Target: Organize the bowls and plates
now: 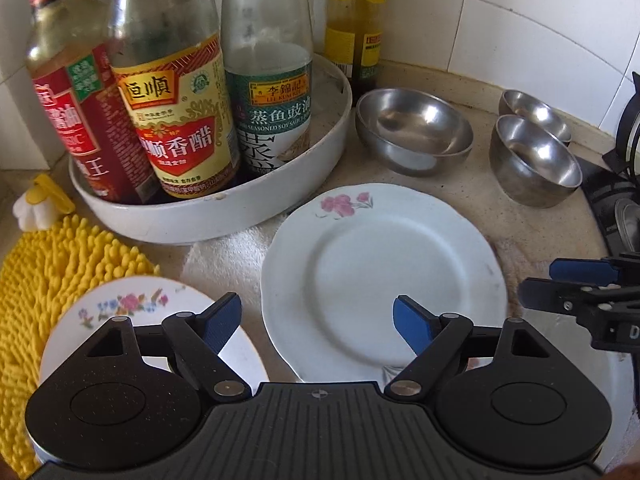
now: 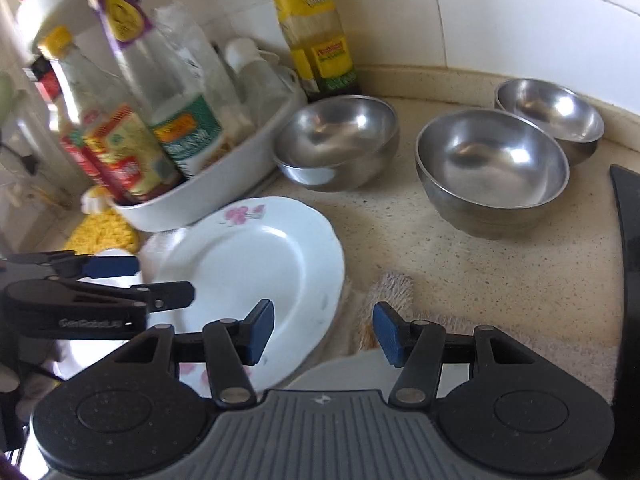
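A white plate with a pink flower (image 1: 384,276) (image 2: 256,264) lies on the counter. A second floral plate (image 1: 132,320) lies at lower left on a yellow mat. Three steel bowls stand behind: one near the tray (image 1: 414,130) (image 2: 340,140), one in the middle (image 1: 534,160) (image 2: 492,168), one at the back (image 1: 534,110) (image 2: 550,114). My left gripper (image 1: 318,324) is open and empty above the near rim of the white plate. My right gripper (image 2: 324,330) is open and empty beside that plate's right edge; it also shows in the left wrist view (image 1: 560,284).
A white tray (image 1: 208,216) (image 2: 208,192) with sauce bottles stands at back left. A yellow-labelled bottle (image 1: 354,20) (image 2: 316,28) stands by the tiled wall. A yellow mat (image 1: 52,272), a white towel (image 2: 404,300) and a black stove (image 1: 616,184) edge the work area.
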`<state>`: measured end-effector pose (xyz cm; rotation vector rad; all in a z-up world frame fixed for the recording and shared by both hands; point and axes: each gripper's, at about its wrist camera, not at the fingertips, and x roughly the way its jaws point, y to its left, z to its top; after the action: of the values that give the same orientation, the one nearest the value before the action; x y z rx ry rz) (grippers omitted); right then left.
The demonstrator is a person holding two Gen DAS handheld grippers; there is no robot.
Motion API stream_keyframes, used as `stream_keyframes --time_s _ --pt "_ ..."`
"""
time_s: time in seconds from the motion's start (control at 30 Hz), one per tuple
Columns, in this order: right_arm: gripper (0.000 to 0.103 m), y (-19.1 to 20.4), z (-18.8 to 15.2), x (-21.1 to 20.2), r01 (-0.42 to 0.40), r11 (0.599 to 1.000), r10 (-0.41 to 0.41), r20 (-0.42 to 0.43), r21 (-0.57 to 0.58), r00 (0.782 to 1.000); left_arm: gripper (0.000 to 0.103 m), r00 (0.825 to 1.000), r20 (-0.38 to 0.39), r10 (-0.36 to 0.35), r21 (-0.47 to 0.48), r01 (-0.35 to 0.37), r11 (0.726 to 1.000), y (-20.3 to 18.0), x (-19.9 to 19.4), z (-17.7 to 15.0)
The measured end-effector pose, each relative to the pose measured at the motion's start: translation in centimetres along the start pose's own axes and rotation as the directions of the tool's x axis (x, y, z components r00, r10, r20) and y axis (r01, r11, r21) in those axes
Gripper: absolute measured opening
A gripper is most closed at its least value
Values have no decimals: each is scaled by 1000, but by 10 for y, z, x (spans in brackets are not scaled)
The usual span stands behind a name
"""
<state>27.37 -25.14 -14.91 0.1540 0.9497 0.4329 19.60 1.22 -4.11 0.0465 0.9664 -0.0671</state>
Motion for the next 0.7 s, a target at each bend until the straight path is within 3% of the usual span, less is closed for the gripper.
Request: stream_keyframes --time_s 0.27,0.4,0.47,0.53,0.7 --pt "59 10 7 30 -37 999 39 -79 37 996 87 996 -50 -75 42 77 996 20 26 9" --pt "60 8 6 30 -51 998 53 -78 35 996 87 990 -80 -112 51 117 992 25 37 15" --pt "70 4 5 30 -93 995 95 -75 25 993 89 987 -94 -132 42 136 990 28 43 16" --pt "86 -2 2 31 -171 985 172 -64 26 983 90 985 -90 -150 40 154 987 30 46 18" --pt "86 -1 4 32 -193 981 194 -75 19 978 90 983 -88 -164 102 173 980 18 47 18"
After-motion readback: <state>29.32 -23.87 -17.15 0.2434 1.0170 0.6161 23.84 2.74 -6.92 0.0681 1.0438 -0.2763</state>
